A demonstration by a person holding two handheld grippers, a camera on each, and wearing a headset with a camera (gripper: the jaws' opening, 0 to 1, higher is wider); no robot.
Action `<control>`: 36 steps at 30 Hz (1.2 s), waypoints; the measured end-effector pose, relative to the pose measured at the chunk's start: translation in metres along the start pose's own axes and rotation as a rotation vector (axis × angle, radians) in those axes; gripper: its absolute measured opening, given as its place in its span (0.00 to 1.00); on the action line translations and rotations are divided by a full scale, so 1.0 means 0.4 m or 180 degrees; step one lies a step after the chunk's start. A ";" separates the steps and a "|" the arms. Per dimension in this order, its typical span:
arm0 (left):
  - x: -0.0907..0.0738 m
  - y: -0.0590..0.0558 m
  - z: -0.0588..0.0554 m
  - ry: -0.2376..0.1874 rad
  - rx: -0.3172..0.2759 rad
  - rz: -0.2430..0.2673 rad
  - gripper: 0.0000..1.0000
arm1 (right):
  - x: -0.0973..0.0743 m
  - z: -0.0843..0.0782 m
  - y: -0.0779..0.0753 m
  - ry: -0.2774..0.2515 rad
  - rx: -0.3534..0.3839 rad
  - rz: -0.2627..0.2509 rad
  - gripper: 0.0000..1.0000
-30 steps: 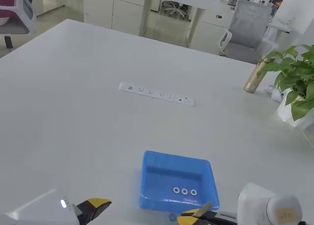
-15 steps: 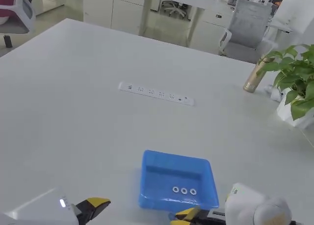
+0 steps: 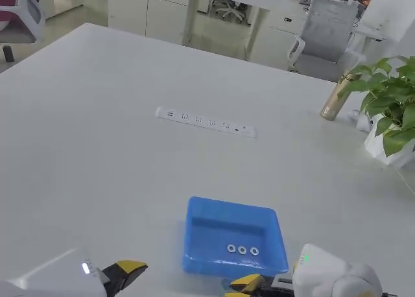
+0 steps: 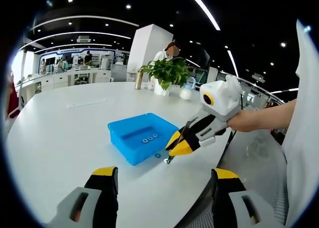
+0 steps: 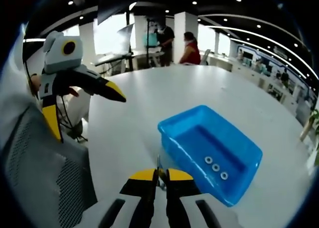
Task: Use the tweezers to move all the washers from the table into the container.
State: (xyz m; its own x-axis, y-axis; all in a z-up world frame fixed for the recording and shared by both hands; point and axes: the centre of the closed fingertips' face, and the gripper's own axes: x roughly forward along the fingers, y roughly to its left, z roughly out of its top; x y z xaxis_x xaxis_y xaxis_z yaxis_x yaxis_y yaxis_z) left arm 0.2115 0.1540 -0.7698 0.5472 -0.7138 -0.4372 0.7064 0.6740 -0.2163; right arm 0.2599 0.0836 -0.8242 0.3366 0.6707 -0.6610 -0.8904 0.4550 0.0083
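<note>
We hold right gripper with jaws pinched on thin metal tweezers, tips pointing down at white table, just beside near wall of blue rectangular plastic container. Three small silver washers lie in row inside it. One more small washer lies on table beside that wall. Our left gripper has jaws spread wide, holding nothing, left of container.

Bright, even light from ceiling lights is flooding the white worktop; the container is casting only a faint shadow. Both gripper views are bending strongly toward their edges.
</note>
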 end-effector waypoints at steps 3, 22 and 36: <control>0.000 0.001 0.000 -0.0007 -0.0011 0.0008 0.78 | -0.001 0.000 -0.006 -0.0025 0.0052 -0.0001 0.03; -0.002 0.003 0.000 -0.0006 -0.0014 0.0012 0.77 | -0.007 0.001 -0.014 -0.0089 0.0320 -0.0048 0.03; 0.006 -0.005 0.006 -0.0011 -0.0016 -0.0053 0.77 | -0.049 0.045 -0.031 -0.0311 0.0599 -0.0100 0.03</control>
State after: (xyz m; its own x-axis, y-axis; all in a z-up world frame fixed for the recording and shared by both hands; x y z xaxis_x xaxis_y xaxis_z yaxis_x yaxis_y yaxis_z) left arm 0.2124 0.1504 -0.7682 0.5369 -0.7254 -0.4306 0.7131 0.6630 -0.2278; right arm 0.2700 0.0754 -0.7980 0.3995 0.7038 -0.5874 -0.8093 0.5718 0.1347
